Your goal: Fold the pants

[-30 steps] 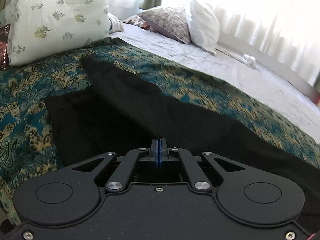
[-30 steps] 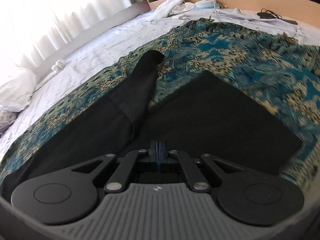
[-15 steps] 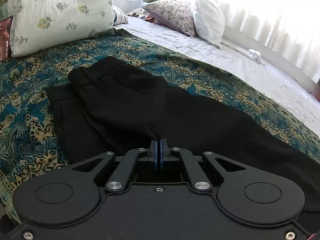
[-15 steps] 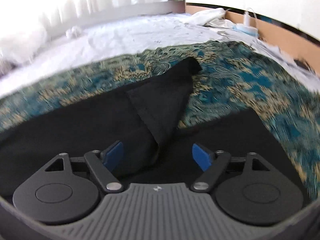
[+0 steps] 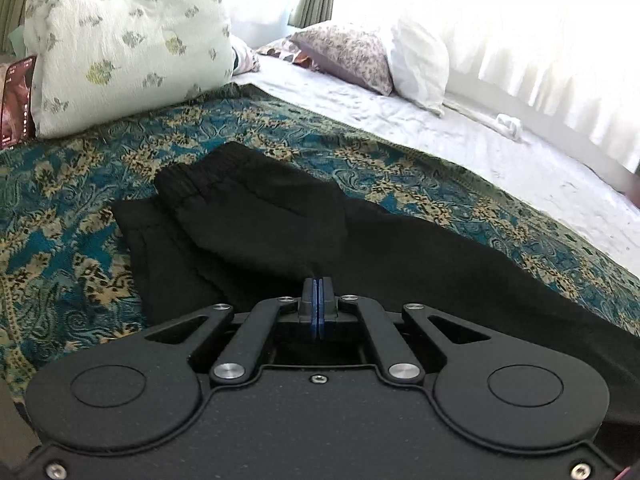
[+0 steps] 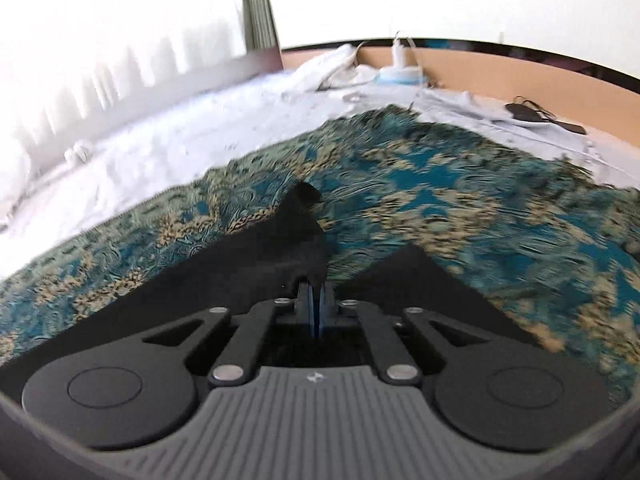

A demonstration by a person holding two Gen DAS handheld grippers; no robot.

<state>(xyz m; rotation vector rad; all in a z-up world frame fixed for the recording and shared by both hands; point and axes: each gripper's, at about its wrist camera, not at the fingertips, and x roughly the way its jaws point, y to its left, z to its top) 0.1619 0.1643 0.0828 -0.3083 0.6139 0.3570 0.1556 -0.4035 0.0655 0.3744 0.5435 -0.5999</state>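
Black pants [image 5: 256,216] beneath left gripper [image 5: 317,304]

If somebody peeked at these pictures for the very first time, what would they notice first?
Probably the black pants spread across the middle of the teal and gold patterned bedspread, waistband end toward the big flowery pillow at the back left. Next, the left gripper and the right gripper low in front of each view, both closed on the black cloth. Bright white curtains glow along the far side of the bed.

Home bedroom, bed [image 5: 460,136] with pillows [image 5: 120,40], patterned bedspread [image 6: 460,200], curtained window [image 5: 540,40]
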